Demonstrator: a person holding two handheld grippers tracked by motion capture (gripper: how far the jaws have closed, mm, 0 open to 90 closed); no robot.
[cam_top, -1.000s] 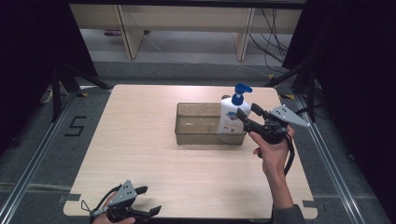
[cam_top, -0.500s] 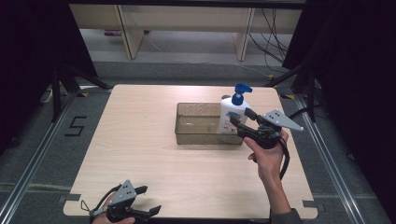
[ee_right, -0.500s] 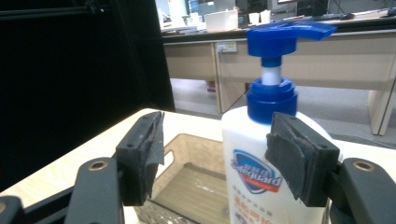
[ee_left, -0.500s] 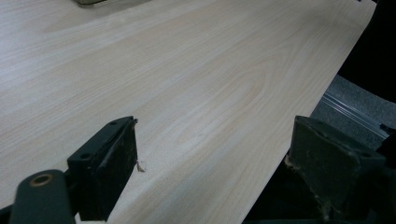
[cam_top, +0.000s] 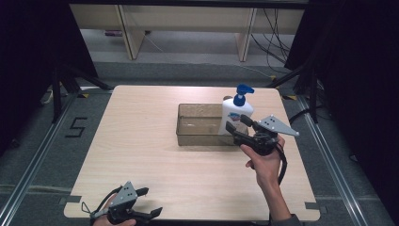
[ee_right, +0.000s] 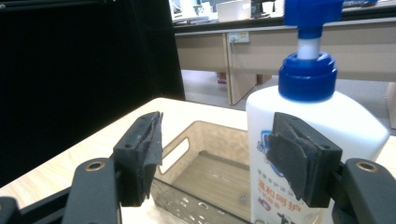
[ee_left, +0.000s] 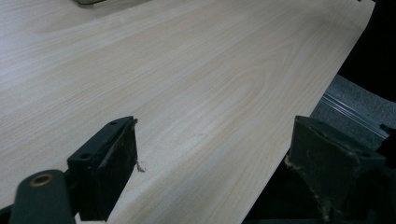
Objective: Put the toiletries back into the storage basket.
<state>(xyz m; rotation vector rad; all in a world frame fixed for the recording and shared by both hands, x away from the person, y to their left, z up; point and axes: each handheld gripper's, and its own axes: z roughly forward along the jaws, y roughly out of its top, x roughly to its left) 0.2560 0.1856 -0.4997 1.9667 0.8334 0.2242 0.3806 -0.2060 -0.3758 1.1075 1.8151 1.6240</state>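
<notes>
A white pump bottle (cam_top: 234, 112) with a blue pump head stands upright at the right end of a clear plastic bin (cam_top: 197, 126) on the wooden table (cam_top: 136, 141). My right gripper (cam_top: 236, 123) hovers at the bin's near right corner, just in front of the bottle, jaws apart. In the right gripper view the bottle (ee_right: 327, 112) stands behind the right jaw, and the right gripper (ee_right: 215, 149) has only the bin (ee_right: 184, 144) showing through its gap. My left gripper (cam_top: 151, 201) rests open at the table's near left edge, and in its own view the left gripper (ee_left: 212, 158) holds nothing.
The table's near edge runs under the left gripper, with grey floor (ee_left: 355, 102) beyond it. Metal rails (cam_top: 33, 160) flank the table on the floor. Desk legs and cables (cam_top: 277, 28) stand beyond the far edge.
The right gripper has drawn back from beside the bottle, sliding leftward and nearer to me and a little lower. The bottle, the bin and the left gripper have stayed put.
</notes>
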